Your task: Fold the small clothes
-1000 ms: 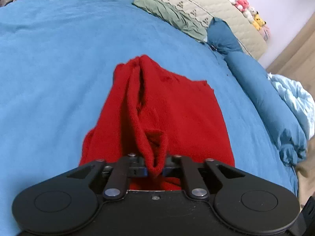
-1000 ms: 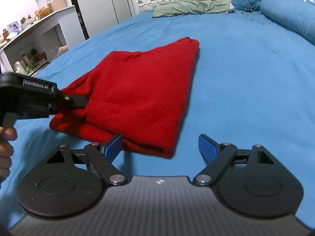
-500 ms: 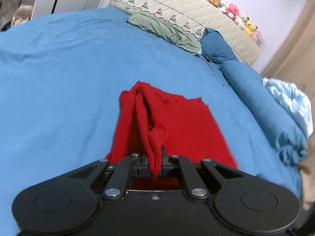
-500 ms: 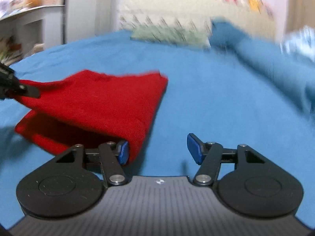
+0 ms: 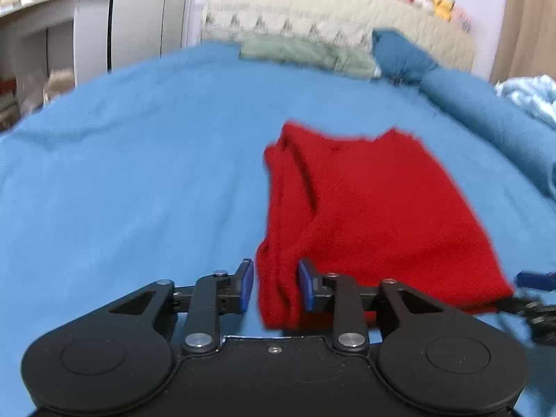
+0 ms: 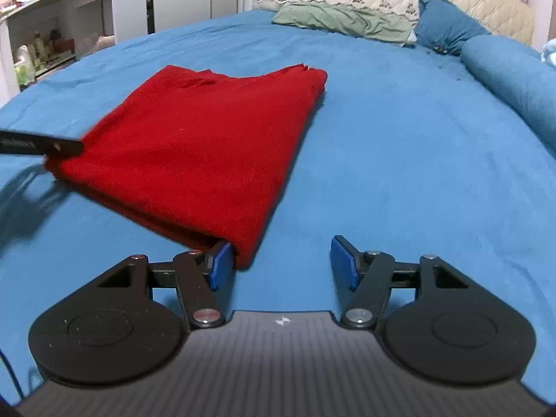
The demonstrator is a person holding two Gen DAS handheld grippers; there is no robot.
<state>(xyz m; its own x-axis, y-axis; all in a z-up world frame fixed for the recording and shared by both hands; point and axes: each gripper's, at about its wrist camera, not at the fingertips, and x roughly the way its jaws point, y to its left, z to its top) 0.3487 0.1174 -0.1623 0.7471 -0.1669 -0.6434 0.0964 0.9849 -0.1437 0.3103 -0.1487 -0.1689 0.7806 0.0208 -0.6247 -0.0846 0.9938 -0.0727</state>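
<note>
Left tongs (image 5: 274,286) parted, blue pads straddling the bunched near-left corner of the folded red knit garment (image 5: 365,208) without clamping it; right tongs (image 6: 281,260) wide apart, left pad just touching the garment's near-right corner, right pad over bare blue bed sheet (image 6: 399,139). Garment lies flat mid-bed, well short of the green pillow (image 6: 340,21). Judgement: fold looks laid, so back both tongs straight off without snagging the knit.
</note>
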